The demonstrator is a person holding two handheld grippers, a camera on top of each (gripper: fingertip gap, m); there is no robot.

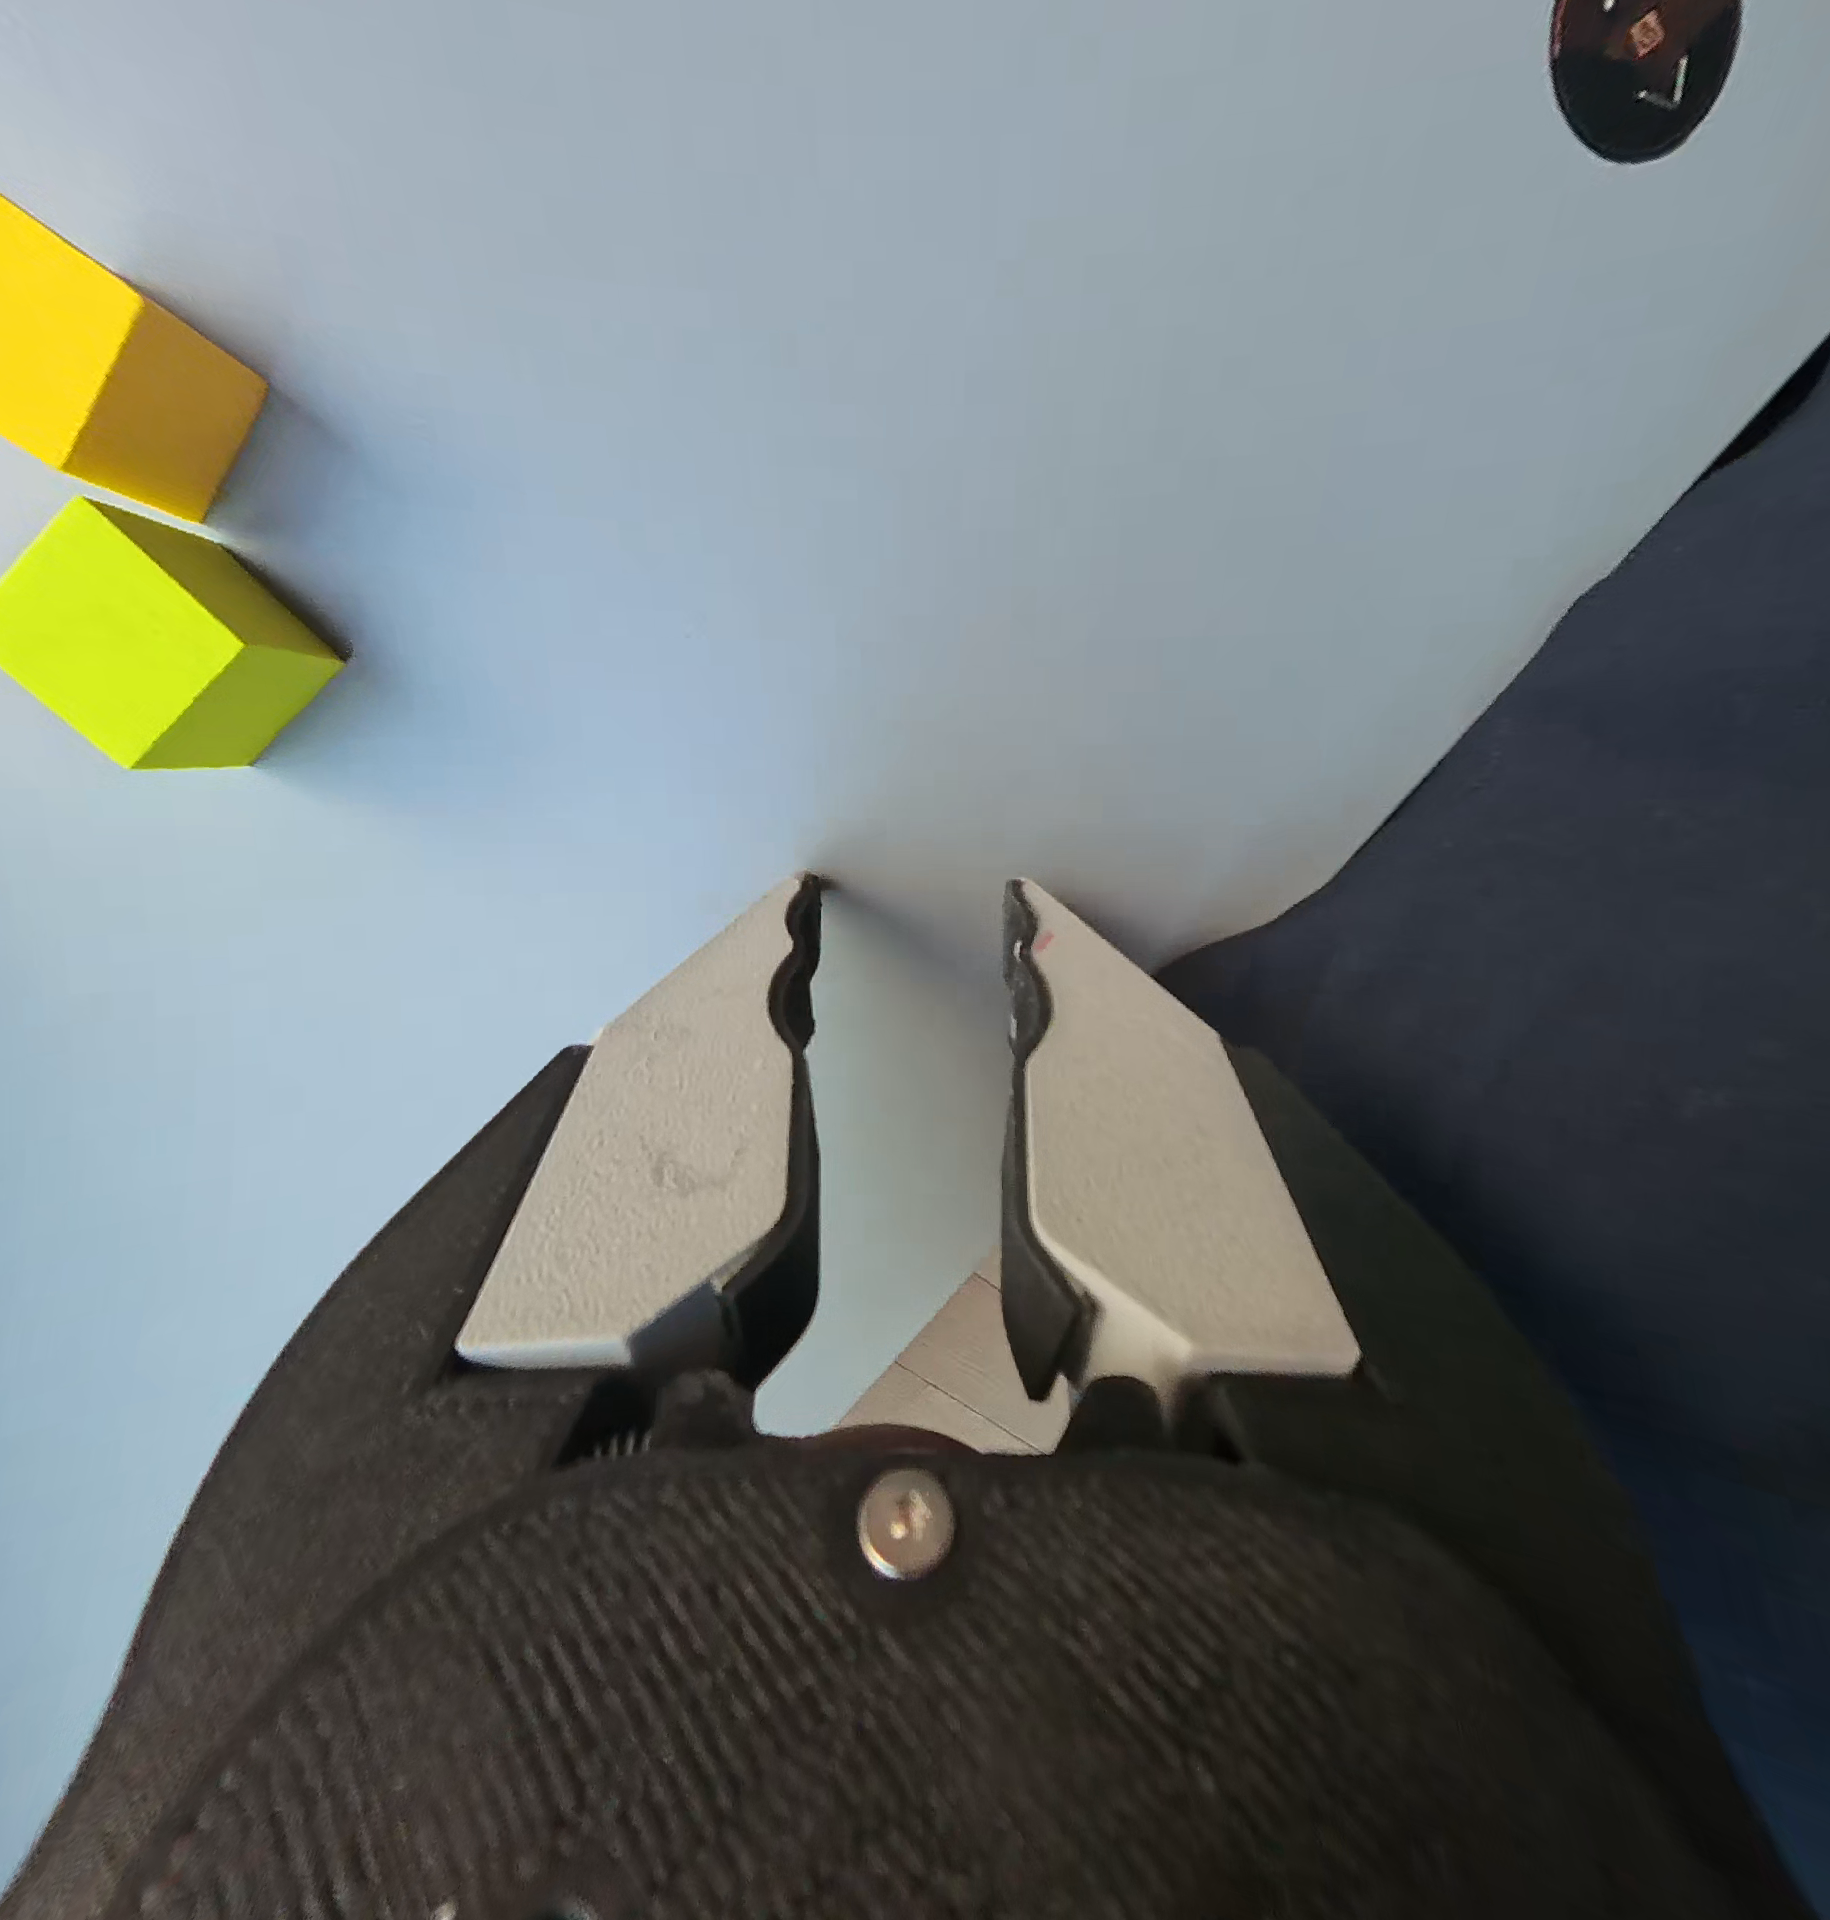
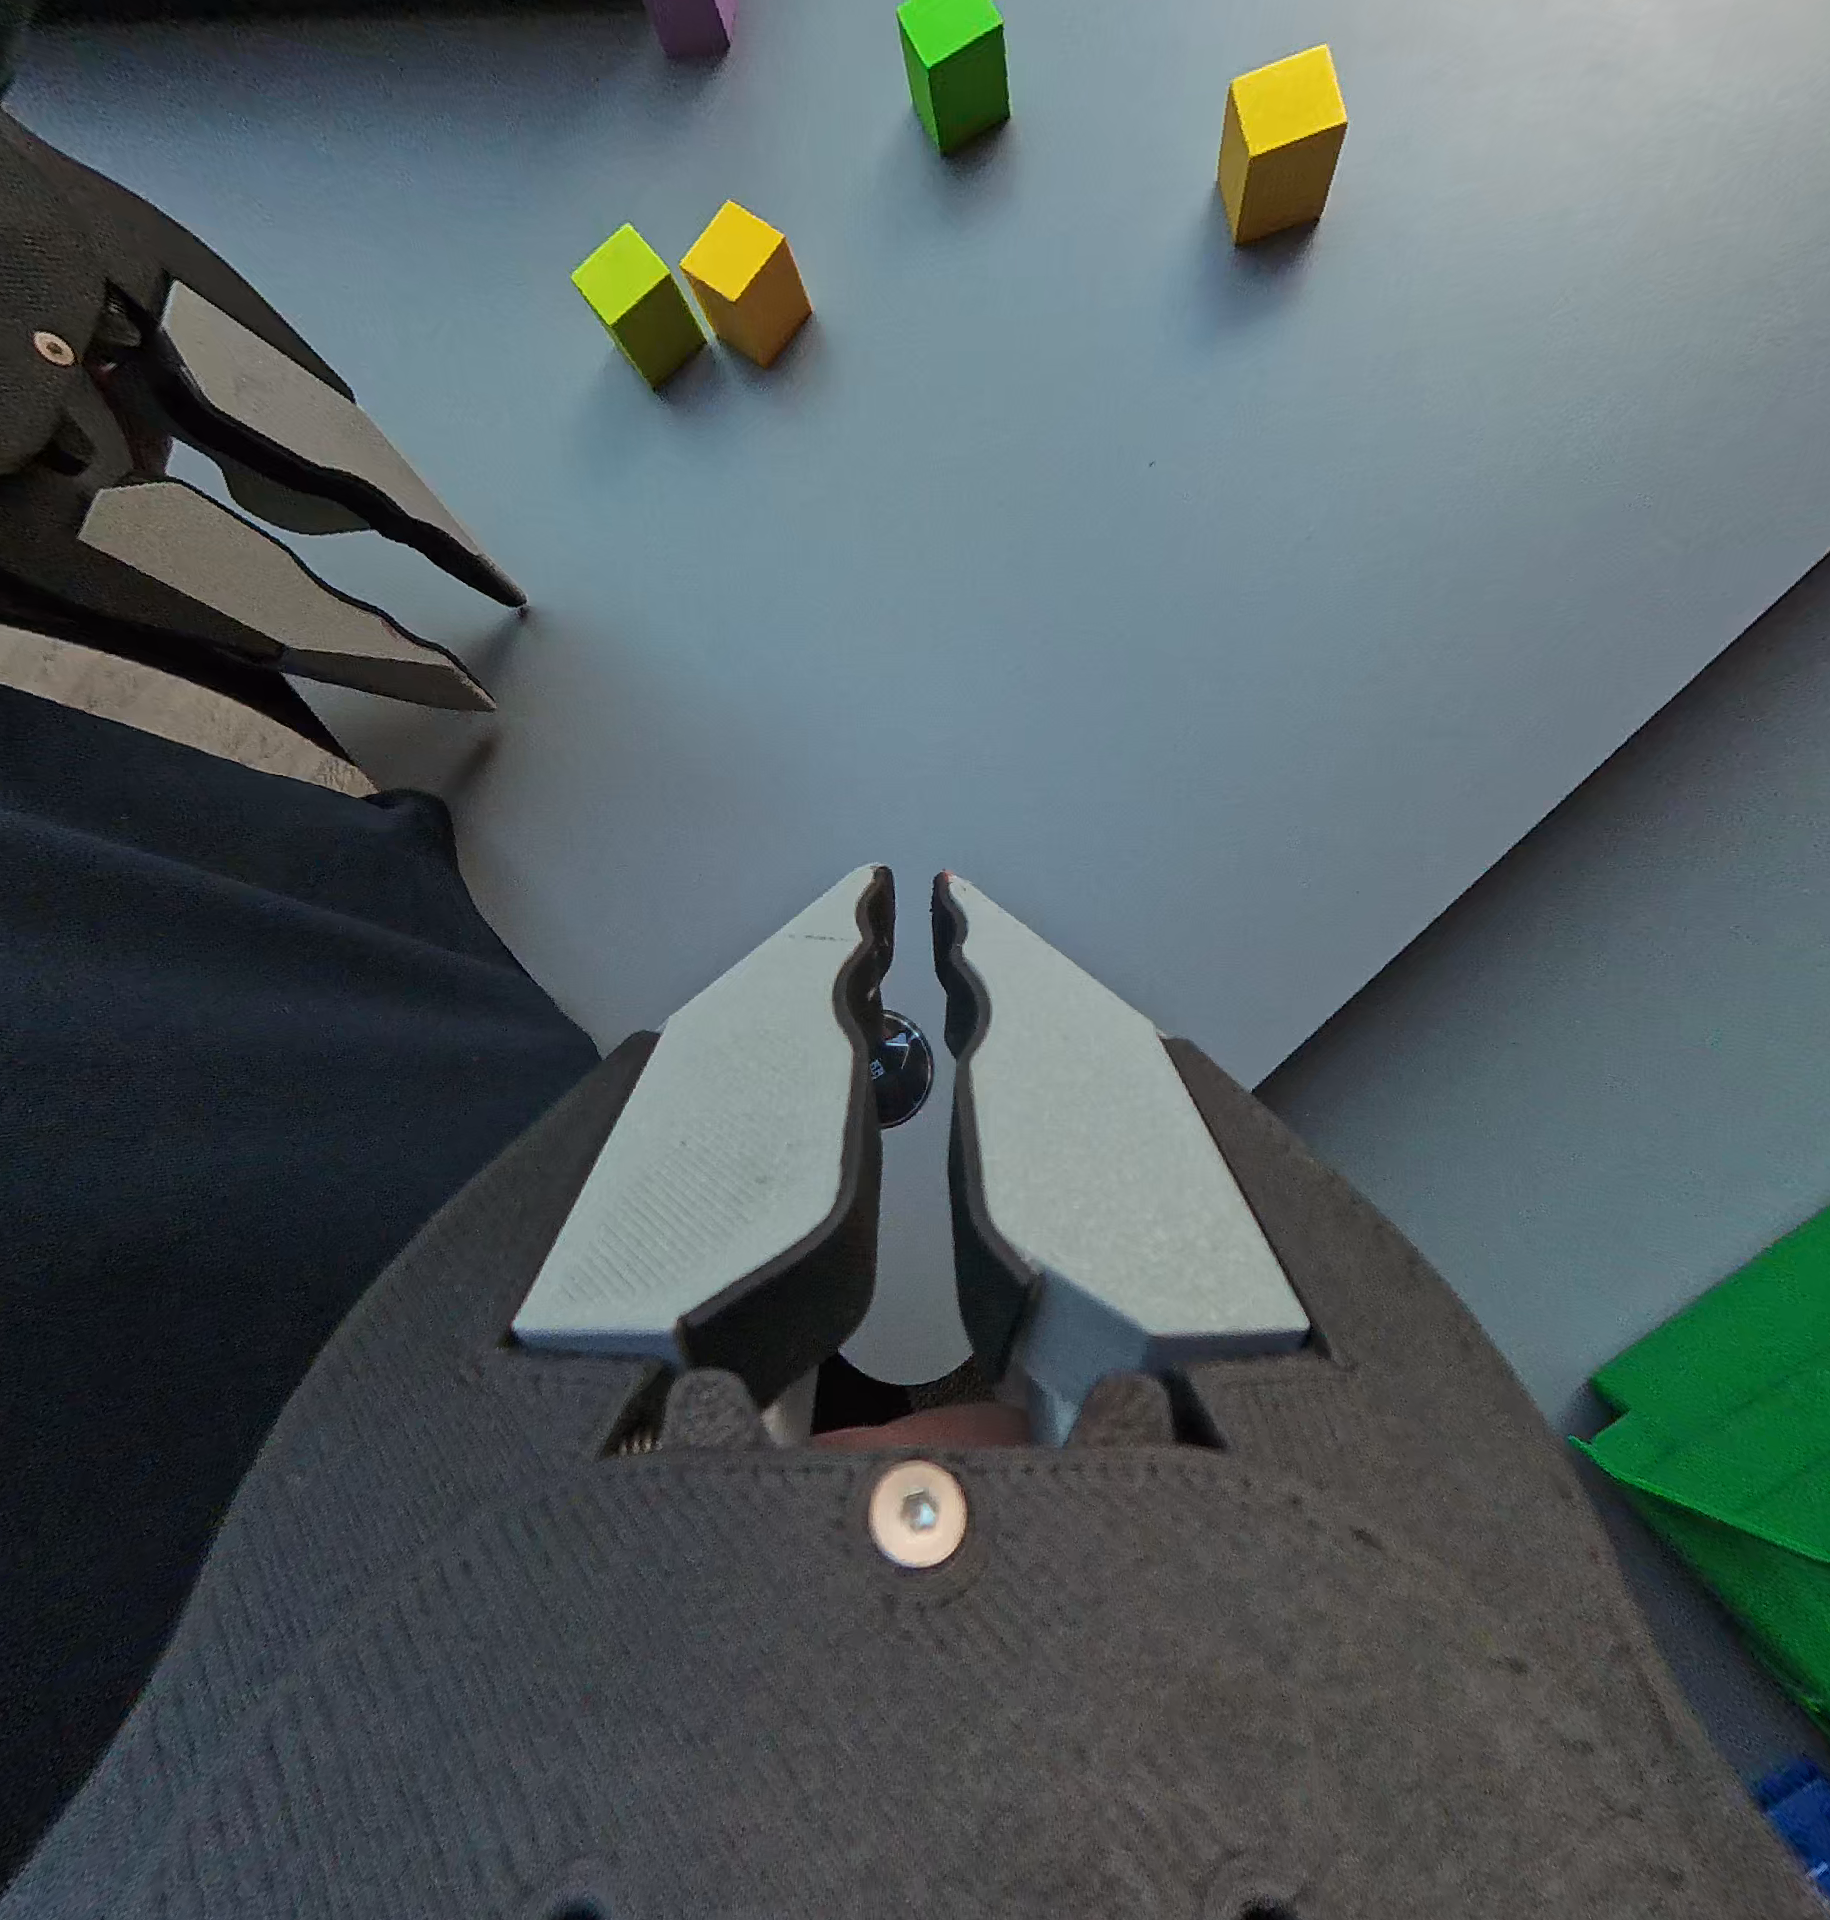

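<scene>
My left gripper (image 1: 911,883) is open and empty, its tips low over the blue-grey table (image 1: 890,416) near the front edge. It also shows in the right wrist view (image 2: 506,655), fingers apart with nothing between them. A lime block (image 1: 152,634) and a yellow block (image 1: 90,343) stand to its left. My right gripper (image 2: 913,878) has its pads a narrow gap apart and holds nothing. A black round disc (image 2: 900,1065) lies on the table beneath its fingers. The lime block (image 2: 636,301) and yellow block (image 2: 745,281) stand side by side farther ahead.
A green block (image 2: 952,68), another yellow block (image 2: 1283,140) and a purple block (image 2: 693,21) stand at the far side. A person's dark blue clothing (image 2: 163,1039) lies at the left. A green sheet-like object (image 2: 1763,1455) lies off the table's right edge. The disc also shows in the left wrist view (image 1: 1643,73). One gripper's finger ends stand about 20 cm off the other's. Measured from the fingertips, the black round disc (image 2: 900,1065) is 9 cm or so from the right gripper and 20 cm from the left.
</scene>
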